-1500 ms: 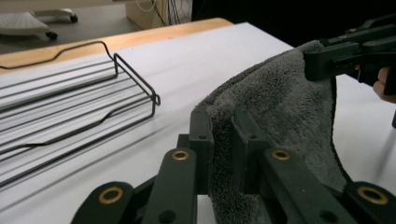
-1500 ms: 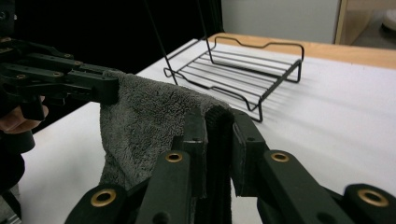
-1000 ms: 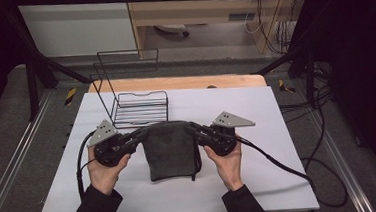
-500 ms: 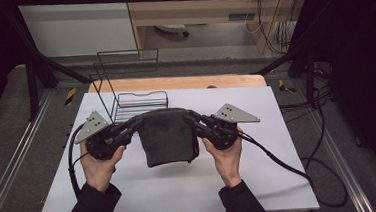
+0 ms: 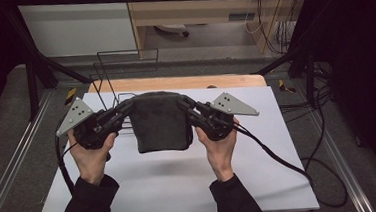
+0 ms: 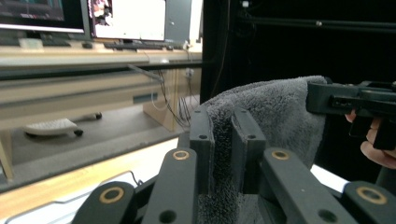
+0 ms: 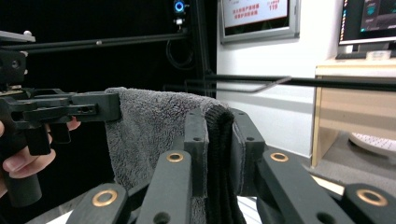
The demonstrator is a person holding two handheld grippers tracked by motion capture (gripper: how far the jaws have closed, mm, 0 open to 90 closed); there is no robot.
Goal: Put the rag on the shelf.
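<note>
both grippers' jaws clamping towel (image 5: 158,120)

The left gripper (image 6: 223,140) has both black jaws clamped on a fold of grey towel (image 6: 275,116), pile bunched between the pads. The towel's top edge runs right to the right gripper (image 6: 322,98), which grips its far corner; fingers (image 6: 373,149) show beneath. Behind stand a wooden desk (image 6: 70,100) and monitors (image 6: 126,18), slightly blurred, apparently switched on.

Black wire rack (image 5: 108,76) at table's far edge — white table (image 5: 181,181), wooden board (image 5: 174,83) behind, keyboard (image 6: 51,127) on floor.
</note>
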